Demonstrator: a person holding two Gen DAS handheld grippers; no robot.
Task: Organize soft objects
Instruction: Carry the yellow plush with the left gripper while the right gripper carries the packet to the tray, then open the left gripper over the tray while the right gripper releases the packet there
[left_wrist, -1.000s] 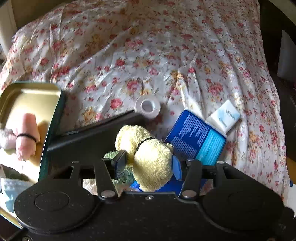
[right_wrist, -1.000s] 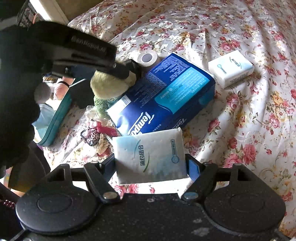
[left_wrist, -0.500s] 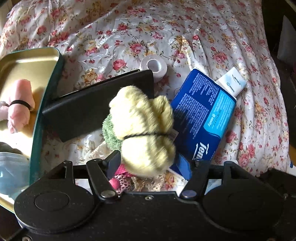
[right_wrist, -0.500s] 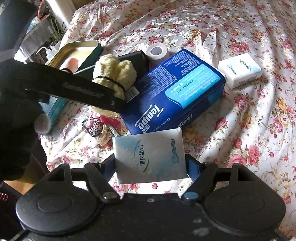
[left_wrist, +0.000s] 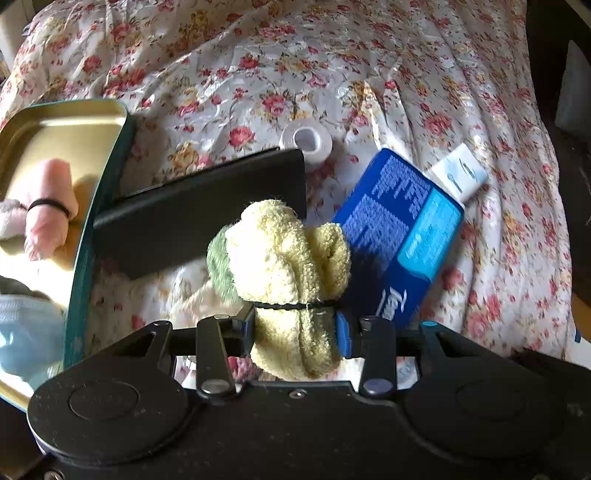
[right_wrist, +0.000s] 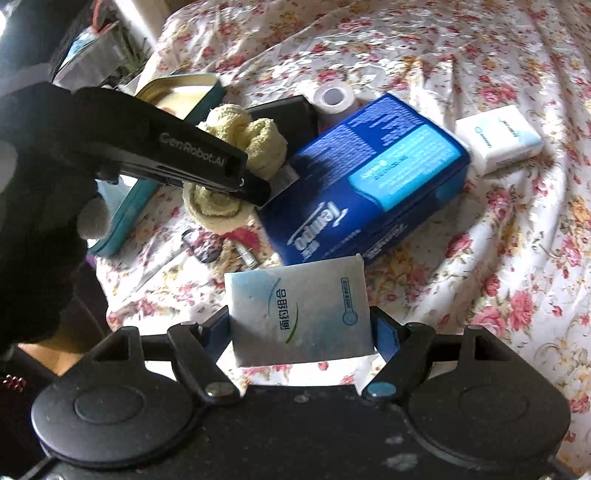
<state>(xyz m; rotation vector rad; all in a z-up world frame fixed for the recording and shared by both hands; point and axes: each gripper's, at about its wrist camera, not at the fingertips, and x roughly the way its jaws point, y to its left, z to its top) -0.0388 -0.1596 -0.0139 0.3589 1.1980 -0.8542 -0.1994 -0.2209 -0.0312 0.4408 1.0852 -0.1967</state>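
Two soft things are in hand at once. The left gripper (left_wrist: 295, 328) is clamped on a rolled yellow terry towel (left_wrist: 291, 266) bound by a thin black elastic band (left_wrist: 291, 305); its pads bite just below that band, at the narrowest part of the roll, and the towel stands above the floral bedspread (left_wrist: 332, 74) between the open teal tin (left_wrist: 110, 177) and the blue Tempo tissue box (left_wrist: 402, 229). I judge the towel light, squashy and springy: it gives under pressure rather than slipping, so the banded waist is the sensible place to hold, since the fluffy lobes above would only compress and flop. The right gripper (right_wrist: 301, 328) pinches a flat pale-blue tissue pack (right_wrist: 299, 314) by its two short edges, jaws fairly wide apart around it. That pack looks light, with a slick wrapper and a yielding filling; held edge to edge it could bow or slide, so firm pressure low on the pack seems best. Both grippers point steeply down toward the bed. In the right wrist view a gloved hand (right_wrist: 37, 206) grips the left tool's handle and reaches in from the left, with the towel hanging near the tin's rim. A pink rolled cloth (left_wrist: 48, 206) already lies in the tin.
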